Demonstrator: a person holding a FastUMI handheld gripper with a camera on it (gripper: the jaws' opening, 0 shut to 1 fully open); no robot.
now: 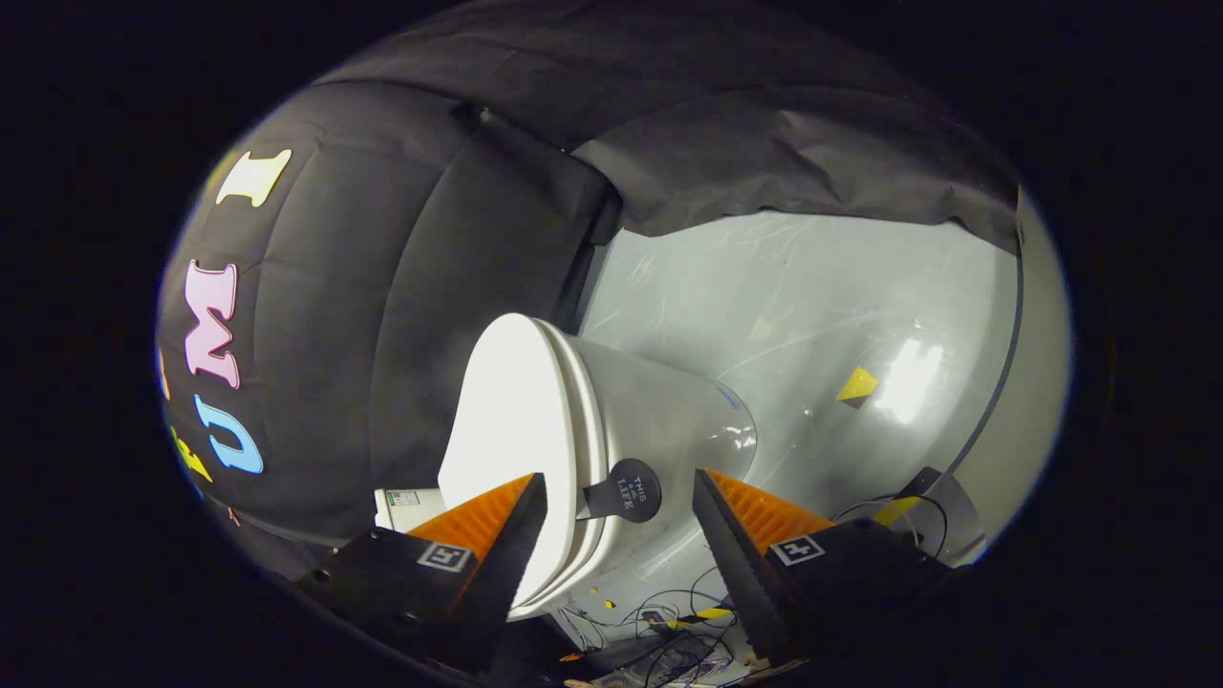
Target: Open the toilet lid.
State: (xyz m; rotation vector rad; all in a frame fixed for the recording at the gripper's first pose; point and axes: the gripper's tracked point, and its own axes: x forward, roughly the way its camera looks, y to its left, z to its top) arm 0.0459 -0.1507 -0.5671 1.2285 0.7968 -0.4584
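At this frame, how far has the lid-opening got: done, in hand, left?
Done: nothing visible yet; the toilet lid lies closed against the seat rim on the bowl. In hand: the gripper is open, its fingers straddling the lid's edge, with the round dark tab between them and neither finger pressing on it. Left: close on the tab or edge, then swing the lid away from the bowl.

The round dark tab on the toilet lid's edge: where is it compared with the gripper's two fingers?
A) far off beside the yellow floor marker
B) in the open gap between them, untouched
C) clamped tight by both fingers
B: the round dark tab sits in the gap of the open gripper, neither finger touching it.
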